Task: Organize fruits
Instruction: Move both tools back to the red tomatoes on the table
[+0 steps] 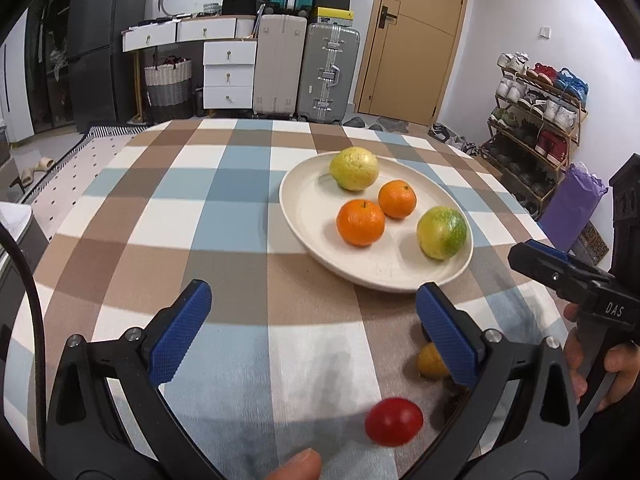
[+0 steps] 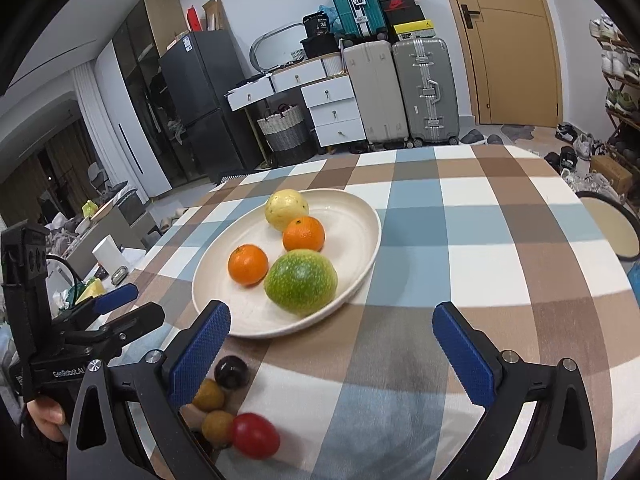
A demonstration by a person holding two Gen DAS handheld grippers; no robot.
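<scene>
A cream plate [image 1: 312, 204] [image 2: 360, 224] on the checked tablecloth holds a yellow fruit [image 1: 354, 168] [image 2: 286, 209], two oranges [image 1: 360, 222] [image 1: 397, 199] [image 2: 248, 264] [image 2: 303, 234] and a green-yellow fruit [image 1: 442, 232] [image 2: 301, 282]. Near the table's front edge lie a small red tomato [image 1: 394, 421] [image 2: 255, 435], two small yellow-brown fruits [image 2: 209, 395] [image 2: 217, 427] and a dark round fruit [image 2: 231, 371]. My left gripper [image 1: 312, 334] is open, nothing between its fingers. My right gripper [image 2: 332, 356] is open too, the plate just beyond it.
The other gripper shows at the frame edge in each view [image 1: 560, 268] [image 2: 116, 312], held by a hand [image 1: 608, 364]. A fingertip [image 1: 296, 468] lies at the bottom of the left view. Suitcases [image 1: 304, 68], drawers and a shoe rack [image 1: 536, 120] stand beyond the table.
</scene>
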